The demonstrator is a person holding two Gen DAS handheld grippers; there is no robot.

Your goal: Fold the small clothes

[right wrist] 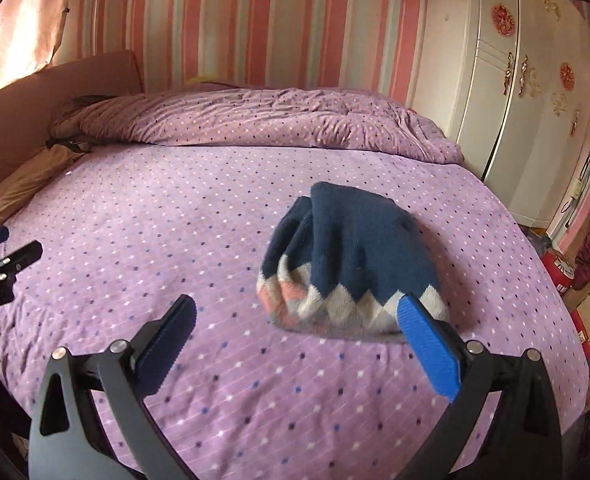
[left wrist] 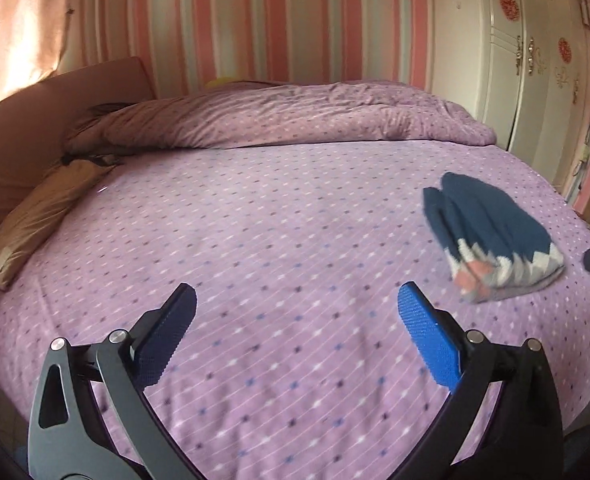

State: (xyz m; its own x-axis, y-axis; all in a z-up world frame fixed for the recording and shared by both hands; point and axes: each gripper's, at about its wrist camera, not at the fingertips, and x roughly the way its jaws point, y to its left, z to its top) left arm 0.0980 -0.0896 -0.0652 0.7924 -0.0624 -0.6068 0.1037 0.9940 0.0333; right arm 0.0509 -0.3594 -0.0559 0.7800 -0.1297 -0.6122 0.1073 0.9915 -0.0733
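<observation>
Looking along the left gripper [left wrist: 297, 308], spread and empty, the folded knit garment [left wrist: 491, 236] lies right of centre on the bed [left wrist: 255, 220]. Right view: right gripper [right wrist: 297, 312] spread, garment centre; bunched layers might slump apart.

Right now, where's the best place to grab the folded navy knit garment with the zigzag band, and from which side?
Take the folded navy knit garment at its near zigzag-band edge, coming from the near side with the right hand-held gripper, whose open fingers already stand at that edge. There the layers look stacked thickest and lie slightly proud of the purple dotted bedsheet, so one pinch would probably catch them all.
</observation>
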